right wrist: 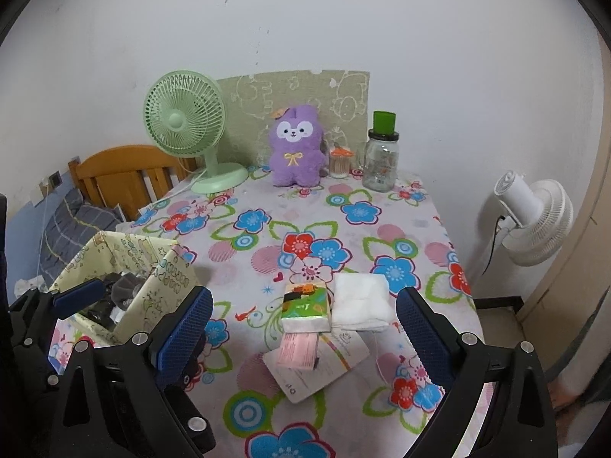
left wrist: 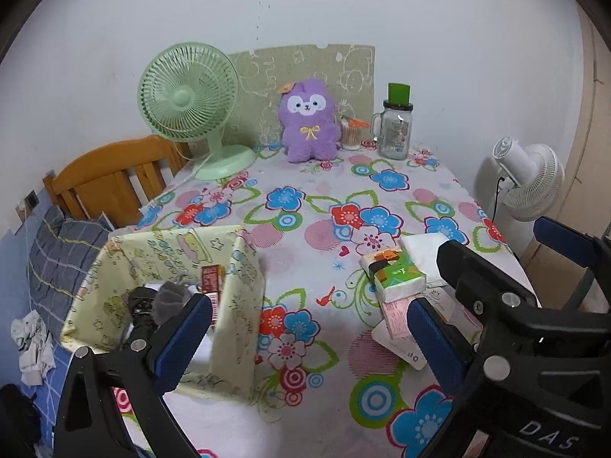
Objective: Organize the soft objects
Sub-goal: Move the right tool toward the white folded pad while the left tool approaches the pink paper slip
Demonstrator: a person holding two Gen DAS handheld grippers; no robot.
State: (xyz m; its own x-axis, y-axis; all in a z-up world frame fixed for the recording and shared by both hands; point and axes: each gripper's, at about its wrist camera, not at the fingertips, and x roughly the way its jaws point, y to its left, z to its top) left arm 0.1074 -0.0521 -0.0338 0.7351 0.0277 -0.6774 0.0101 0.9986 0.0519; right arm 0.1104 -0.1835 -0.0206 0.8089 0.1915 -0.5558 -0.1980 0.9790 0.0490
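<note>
R gripper [right wrist: 303,339] fingers spread wide, nothing held; tissue pack [right wrist: 305,307] sits just beyond and between them, long axis running near-far, folded white cloth [right wrist: 361,302] touching its right side. L gripper [left wrist: 309,337] also spread, empty, tissue pack off to its right, yellow fabric box [left wrist: 244,305] at its left. R is nearer and better lined up.
</note>
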